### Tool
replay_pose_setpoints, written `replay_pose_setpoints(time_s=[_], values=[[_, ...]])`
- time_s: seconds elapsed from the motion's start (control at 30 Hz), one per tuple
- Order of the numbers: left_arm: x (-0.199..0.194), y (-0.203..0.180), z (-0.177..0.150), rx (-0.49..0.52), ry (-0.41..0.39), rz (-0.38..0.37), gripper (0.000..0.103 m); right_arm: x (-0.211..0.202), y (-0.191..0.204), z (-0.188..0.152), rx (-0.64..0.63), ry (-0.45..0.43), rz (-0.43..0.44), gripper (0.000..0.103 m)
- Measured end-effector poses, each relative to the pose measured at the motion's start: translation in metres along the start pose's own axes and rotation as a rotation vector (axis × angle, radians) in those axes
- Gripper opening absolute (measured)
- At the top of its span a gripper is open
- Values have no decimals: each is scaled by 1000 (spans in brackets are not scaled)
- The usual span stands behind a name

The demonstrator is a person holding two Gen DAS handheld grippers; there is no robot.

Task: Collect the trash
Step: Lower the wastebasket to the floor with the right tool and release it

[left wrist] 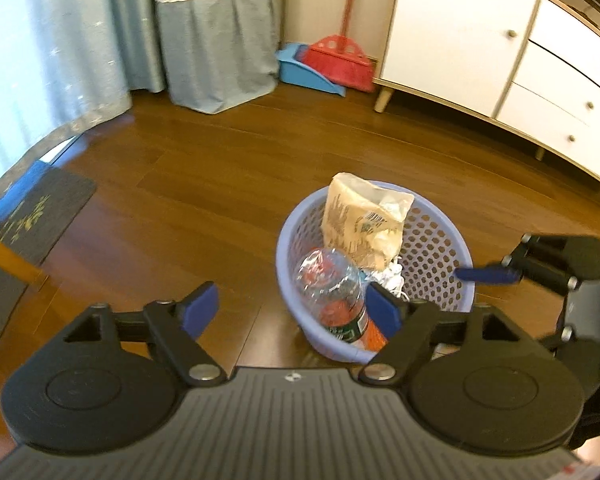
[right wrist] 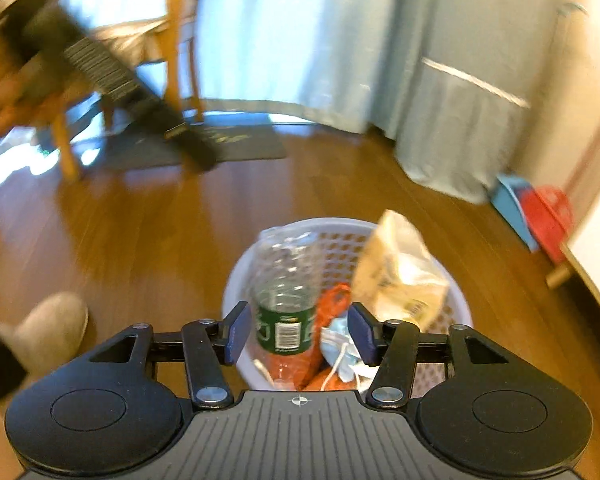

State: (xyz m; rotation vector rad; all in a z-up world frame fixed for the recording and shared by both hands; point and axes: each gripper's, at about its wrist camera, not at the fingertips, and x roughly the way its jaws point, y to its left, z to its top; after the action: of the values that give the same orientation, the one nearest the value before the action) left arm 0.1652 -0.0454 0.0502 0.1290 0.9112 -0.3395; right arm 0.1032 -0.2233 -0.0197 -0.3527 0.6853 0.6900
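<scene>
A lavender perforated basket (left wrist: 432,264) (right wrist: 336,240) stands on the wooden floor. Inside it lie a crushed clear plastic bottle (left wrist: 332,284) (right wrist: 286,280) with a green label, a beige paper bag (left wrist: 360,220) (right wrist: 400,268), orange netting (right wrist: 332,300), a blue face mask (right wrist: 336,344) and crumpled white paper (left wrist: 388,274). My left gripper (left wrist: 292,312) hovers open just left of and above the basket, nothing between its blue pads. My right gripper (right wrist: 300,334) is open above the basket's near rim, empty. The right gripper also shows in the left wrist view (left wrist: 488,274), at the basket's right edge.
A white cabinet (left wrist: 480,52) on legs runs along the right. A red broom (left wrist: 340,60) and blue dustpan (left wrist: 304,70) lean in the corner. Curtains (left wrist: 216,40), a dark mat (left wrist: 32,216), a wooden chair (right wrist: 176,48) and a person's slippered foot (right wrist: 48,328) lie around.
</scene>
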Motion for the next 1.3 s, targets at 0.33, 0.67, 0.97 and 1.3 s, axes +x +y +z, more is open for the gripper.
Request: replay_pose_setpoints(time_s=[0.33, 0.67, 0.97, 1.3], values=[[-43, -11, -34, -132, -39, 51, 99, -50, -19, 26, 265, 37, -74, 65], [-84, -24, -75, -236, -65, 107, 102, -101, -17, 26, 441, 74, -150, 74], [-113, -37, -105, -305, -73, 132, 102, -133, 10, 16, 464, 84, -125, 74], [-124, -43, -129, -364, -13, 174, 102, -145, 30, 1, 455, 113, -116, 74]])
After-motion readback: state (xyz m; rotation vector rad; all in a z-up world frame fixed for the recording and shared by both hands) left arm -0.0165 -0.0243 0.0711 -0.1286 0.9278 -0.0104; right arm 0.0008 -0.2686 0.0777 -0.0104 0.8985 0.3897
